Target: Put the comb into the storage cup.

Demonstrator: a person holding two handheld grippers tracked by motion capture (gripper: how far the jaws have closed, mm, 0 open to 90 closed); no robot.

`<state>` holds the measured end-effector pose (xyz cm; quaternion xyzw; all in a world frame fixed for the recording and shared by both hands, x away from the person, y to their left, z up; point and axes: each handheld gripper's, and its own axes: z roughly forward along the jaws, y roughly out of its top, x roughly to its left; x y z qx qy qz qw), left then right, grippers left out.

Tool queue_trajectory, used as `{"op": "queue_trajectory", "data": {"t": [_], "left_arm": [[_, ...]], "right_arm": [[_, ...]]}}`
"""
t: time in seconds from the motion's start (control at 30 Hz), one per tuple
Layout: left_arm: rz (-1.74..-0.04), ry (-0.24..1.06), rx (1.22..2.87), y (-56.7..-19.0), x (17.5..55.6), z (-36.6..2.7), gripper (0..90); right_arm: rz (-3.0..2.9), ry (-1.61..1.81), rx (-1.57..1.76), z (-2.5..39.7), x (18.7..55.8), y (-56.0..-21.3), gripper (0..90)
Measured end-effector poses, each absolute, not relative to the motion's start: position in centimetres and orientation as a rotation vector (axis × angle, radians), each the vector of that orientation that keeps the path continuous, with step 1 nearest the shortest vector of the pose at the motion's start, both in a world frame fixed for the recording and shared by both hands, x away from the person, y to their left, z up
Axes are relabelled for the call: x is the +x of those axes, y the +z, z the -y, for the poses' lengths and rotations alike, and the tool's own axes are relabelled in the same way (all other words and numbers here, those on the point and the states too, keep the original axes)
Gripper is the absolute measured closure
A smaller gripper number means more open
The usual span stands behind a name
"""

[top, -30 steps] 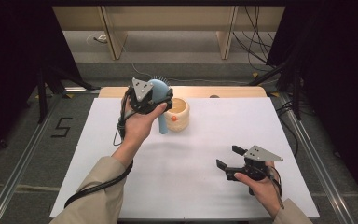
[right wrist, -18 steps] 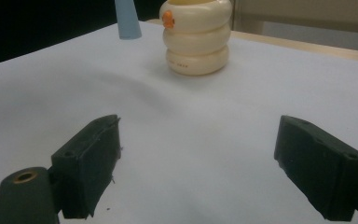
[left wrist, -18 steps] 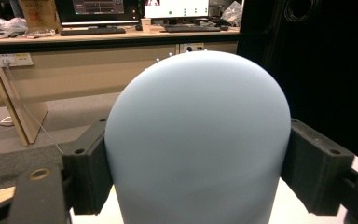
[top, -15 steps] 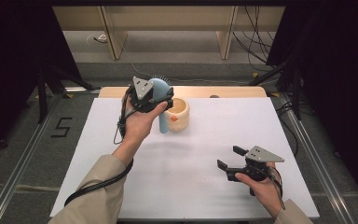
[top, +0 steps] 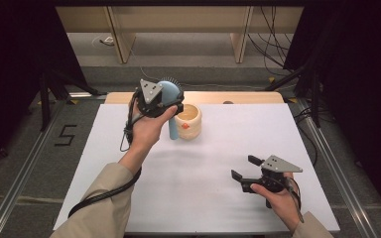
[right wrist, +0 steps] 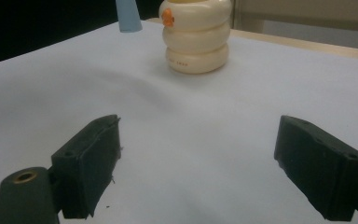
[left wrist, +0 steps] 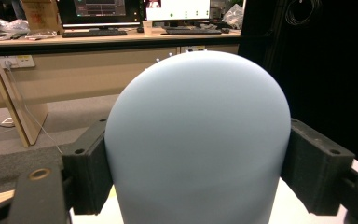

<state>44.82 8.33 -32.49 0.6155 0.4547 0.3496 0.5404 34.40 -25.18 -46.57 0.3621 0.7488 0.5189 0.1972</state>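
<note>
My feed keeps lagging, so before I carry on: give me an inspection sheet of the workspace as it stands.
Surface: white table top, flat, with a wooden strip along its far edge.
Job's things: pale blue rounded plastic hairbrush, held upright beside the cream ribbed holder cup, handle end above the table.
Clutter: nothing seen.
Grippers: left gripper shut on the brush head; right gripper open, holding nothing, low over the near right of the table.
Cables: black cable trailing from the left gripper along the sleeve.
Surroundings: wooden desk with monitors beyond.
</note>
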Motion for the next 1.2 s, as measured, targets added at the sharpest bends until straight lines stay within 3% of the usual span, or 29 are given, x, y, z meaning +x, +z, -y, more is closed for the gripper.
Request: {"op": "queue_trajectory", "data": {"t": [1.2], "left_arm": [[-1.068, 0.837, 1.451, -31.4, 45.6, -8.1, 19.7]], "right_arm": [[-2.096, 1.461, 1.024, 25.3, 34.5, -46.6, 15.3]]}}
